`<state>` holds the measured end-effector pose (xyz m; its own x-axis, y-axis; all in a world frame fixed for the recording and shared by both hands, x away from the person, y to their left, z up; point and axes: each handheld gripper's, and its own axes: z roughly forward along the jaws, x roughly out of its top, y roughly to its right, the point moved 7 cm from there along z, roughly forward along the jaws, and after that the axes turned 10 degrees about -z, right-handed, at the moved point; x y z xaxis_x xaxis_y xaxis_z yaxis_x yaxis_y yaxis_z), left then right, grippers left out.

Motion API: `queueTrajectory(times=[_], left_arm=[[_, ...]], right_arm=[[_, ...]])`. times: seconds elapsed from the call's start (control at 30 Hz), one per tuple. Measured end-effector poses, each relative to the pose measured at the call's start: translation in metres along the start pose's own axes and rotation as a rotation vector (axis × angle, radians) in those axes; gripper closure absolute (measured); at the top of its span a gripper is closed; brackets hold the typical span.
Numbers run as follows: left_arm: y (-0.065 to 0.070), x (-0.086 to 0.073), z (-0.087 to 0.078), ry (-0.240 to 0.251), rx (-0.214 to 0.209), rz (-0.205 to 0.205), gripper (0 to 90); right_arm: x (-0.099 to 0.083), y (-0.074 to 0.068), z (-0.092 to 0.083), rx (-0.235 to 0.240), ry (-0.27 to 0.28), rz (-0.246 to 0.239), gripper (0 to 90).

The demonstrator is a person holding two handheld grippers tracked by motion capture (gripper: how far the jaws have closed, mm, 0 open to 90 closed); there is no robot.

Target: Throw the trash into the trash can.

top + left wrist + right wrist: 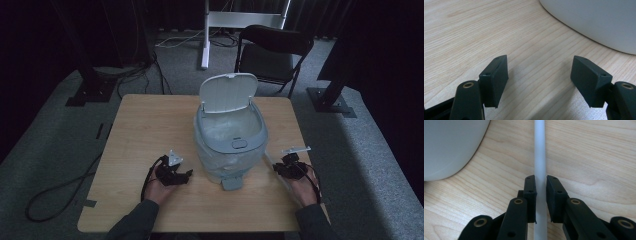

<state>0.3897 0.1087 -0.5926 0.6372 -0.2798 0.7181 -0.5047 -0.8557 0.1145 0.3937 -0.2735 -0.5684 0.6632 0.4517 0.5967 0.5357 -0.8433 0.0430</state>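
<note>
A white pedal bin (230, 145) stands in the middle of the wooden table (145, 125). Its lid (228, 92) is raised and a clear bag lines it. Left of the bin, my left gripper (187, 175) rests low over the table. Its jaws are wide apart over bare wood in the left gripper view (539, 60), with the bin's wall (594, 20) ahead to the right. Right of the bin, my right gripper (276, 167) is shut on a thin white rod (540, 150) that lies along the table. Both pads touch the rod's sides (540, 178).
The bin's grey pedal (231, 182) juts toward the front edge between my hands. Behind the table stand a dark folding chair (272, 52) and a white stand leg (205, 47). Cables (55, 195) trail on the carpet at the left.
</note>
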Motion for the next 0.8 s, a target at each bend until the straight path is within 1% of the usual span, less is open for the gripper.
queueTrajectory(times=[0.07, 0.4, 0.8], left_arm=[[0.000, 0.000, 0.000, 0.000, 0.000, 0.000, 30.1], [0.000, 0.000, 0.000, 0.000, 0.000, 0.000, 30.1], [0.000, 0.000, 0.000, 0.000, 0.000, 0.000, 30.1]], right_arm=[[0.000, 0.001, -0.002, -0.006, 0.006, 0.009, 78.5], [0.004, 0.003, -0.013, -0.025, 0.045, 0.014, 78.6], [0.010, 0.001, -0.025, -0.040, 0.075, -0.002, 78.6]])
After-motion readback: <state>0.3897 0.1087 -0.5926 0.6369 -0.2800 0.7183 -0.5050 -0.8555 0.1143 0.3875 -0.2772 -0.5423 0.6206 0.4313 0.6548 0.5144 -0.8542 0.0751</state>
